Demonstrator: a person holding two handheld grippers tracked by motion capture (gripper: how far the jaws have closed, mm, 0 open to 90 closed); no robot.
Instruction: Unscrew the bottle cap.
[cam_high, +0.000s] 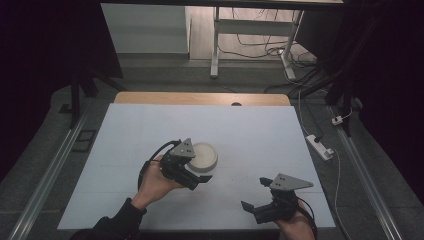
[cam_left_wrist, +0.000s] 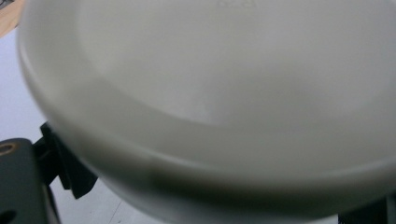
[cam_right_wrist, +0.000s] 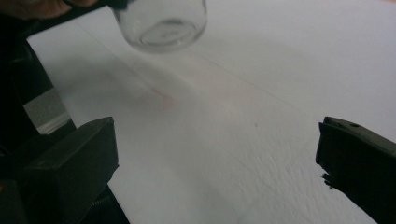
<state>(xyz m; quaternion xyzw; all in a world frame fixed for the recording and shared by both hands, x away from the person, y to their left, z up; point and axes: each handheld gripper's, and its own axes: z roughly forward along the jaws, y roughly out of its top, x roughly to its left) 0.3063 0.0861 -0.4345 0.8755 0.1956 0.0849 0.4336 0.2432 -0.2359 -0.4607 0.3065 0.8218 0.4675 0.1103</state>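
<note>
A clear glass jar (cam_right_wrist: 161, 21) with a white lid (cam_high: 204, 156) is near the middle of the white table (cam_high: 250, 130). My left gripper (cam_high: 201, 173) is shut on the jar just under the lid. In the left gripper view the lid (cam_left_wrist: 224, 93) is very close and blurred, with one black finger (cam_left_wrist: 70, 172) beside it. In the right gripper view the jar's base seems to hang slightly above the table. My right gripper (cam_high: 256, 194) is near the front right edge, open, with nothing between its fingers (cam_right_wrist: 215, 140).
A wooden strip (cam_high: 200, 98) runs along the table's far edge. A white power strip (cam_high: 320, 147) and cables lie on the floor to the right. Desk legs (cam_high: 215, 45) stand beyond the table. Bare sheet lies between the two grippers.
</note>
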